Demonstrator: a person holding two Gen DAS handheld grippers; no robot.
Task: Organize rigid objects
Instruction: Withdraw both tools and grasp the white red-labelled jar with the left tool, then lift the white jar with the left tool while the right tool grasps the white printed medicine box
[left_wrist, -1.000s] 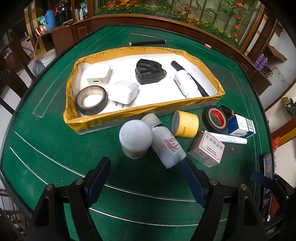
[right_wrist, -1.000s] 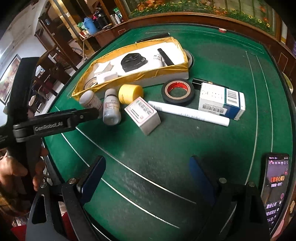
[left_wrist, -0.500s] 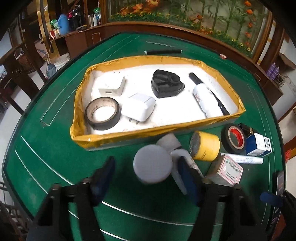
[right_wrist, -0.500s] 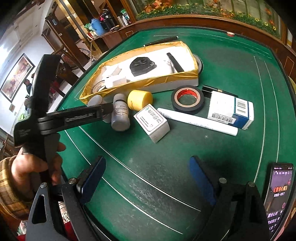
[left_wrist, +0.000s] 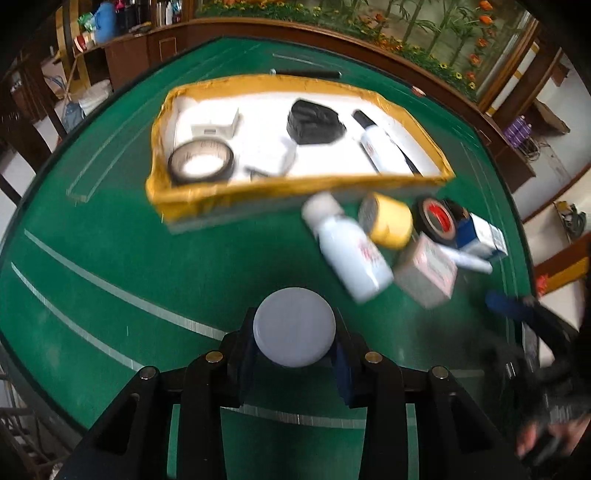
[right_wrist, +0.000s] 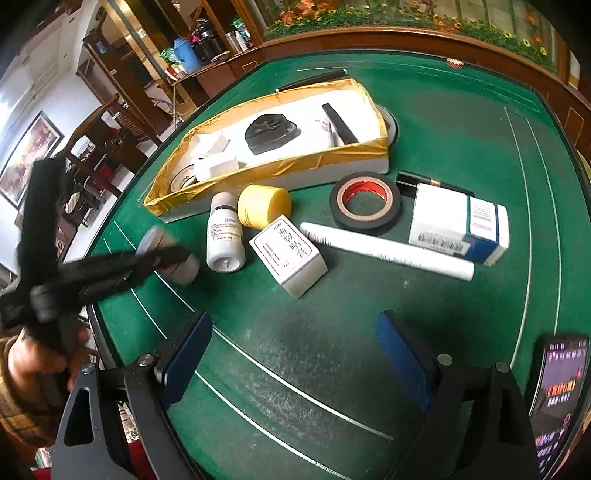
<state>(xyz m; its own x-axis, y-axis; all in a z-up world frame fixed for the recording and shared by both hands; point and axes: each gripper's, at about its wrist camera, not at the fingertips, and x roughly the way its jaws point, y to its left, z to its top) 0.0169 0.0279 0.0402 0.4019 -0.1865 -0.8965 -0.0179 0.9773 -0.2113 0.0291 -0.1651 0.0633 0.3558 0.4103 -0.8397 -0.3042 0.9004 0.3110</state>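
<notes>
While my left gripper (left_wrist: 294, 345) has just been closing, pads now pinching white-capped jar (left_wrist: 294, 326) above green table (left_wrist: 129, 258); right gripper (right_wrist: 295, 354) spread wide, empty.

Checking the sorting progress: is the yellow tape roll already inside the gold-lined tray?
No, the yellow tape roll lies on the green table just outside the gold-lined tray.

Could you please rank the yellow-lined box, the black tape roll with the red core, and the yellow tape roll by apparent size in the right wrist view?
1. yellow-lined box, by far the largest.
2. black tape roll with the red core.
3. yellow tape roll, which looks somewhat smaller.
The two rolls lie at a similar distance from the camera, so their order seems fair.
</notes>
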